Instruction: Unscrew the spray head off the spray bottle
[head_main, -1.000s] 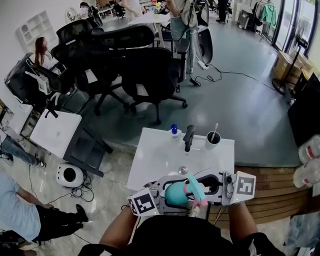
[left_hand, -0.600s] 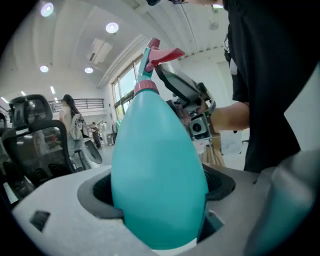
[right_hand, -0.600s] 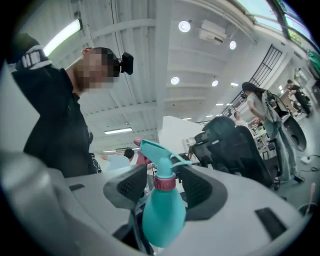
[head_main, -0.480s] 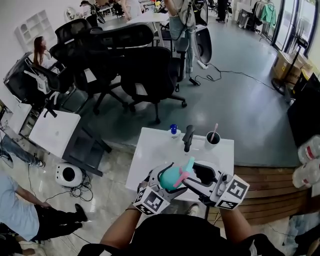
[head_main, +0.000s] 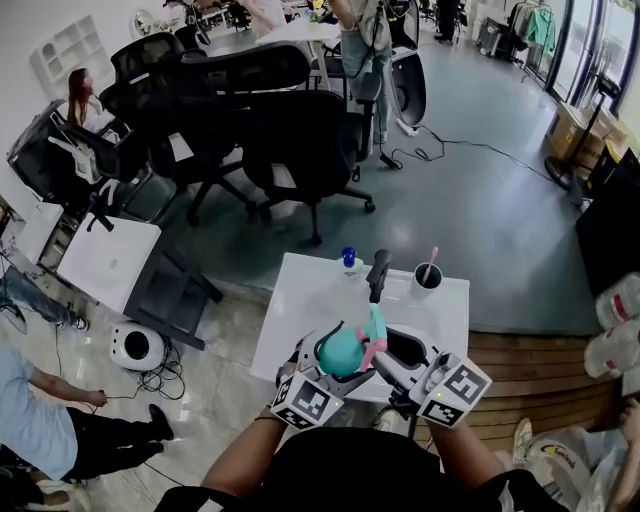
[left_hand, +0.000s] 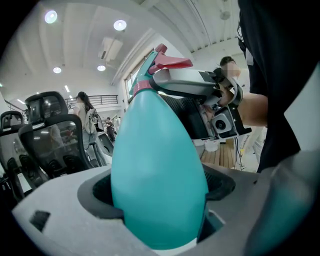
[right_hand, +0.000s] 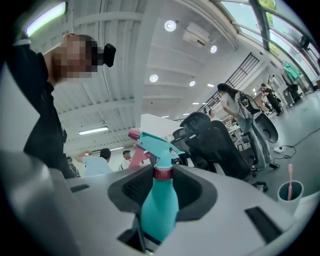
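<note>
In the head view, a teal, egg-shaped plastic spray bottle (head_main: 340, 352) is held in the air, above the near edge of a white table (head_main: 300, 300) and not resting on it. It is tilted, with its teal spray head (head_main: 375, 325) and pink trigger pointing away from the person. The left tongs (head_main: 330, 363) are wrapped round the rounded body. The right tongs (head_main: 380, 352) are brought in from the other side at the neck.

In the left gripper view, the left tongs (left_hand: 160, 210) are seen closed on the bottle's body (left_hand: 157, 165), which fills the gap between the jaws. Beyond it, the right tongs (left_hand: 185, 85) are laid across the neck, just beneath the spray head (left_hand: 160, 60).

In the right gripper view, the right tongs (right_hand: 162, 186) are seen clamped at the top of the bottle (right_hand: 159, 210). The pink screw collar (right_hand: 162, 173) is seated between the dark pads and the spray head (right_hand: 152, 145) stands above them. The head is seated on the neck, and no gap can be made out under the collar.

The unscrewing step is judged to be in hand. Both grips are set, but how far the thread has been loosened cannot be told. For the next move, the collar would need to be turned about the bottle's long axis while the body is held fixed. A firm hold is called for on the left, since the smooth rounded body could be spun in the jaws. A release and fresh grip on the right may be needed between turns.
</note>
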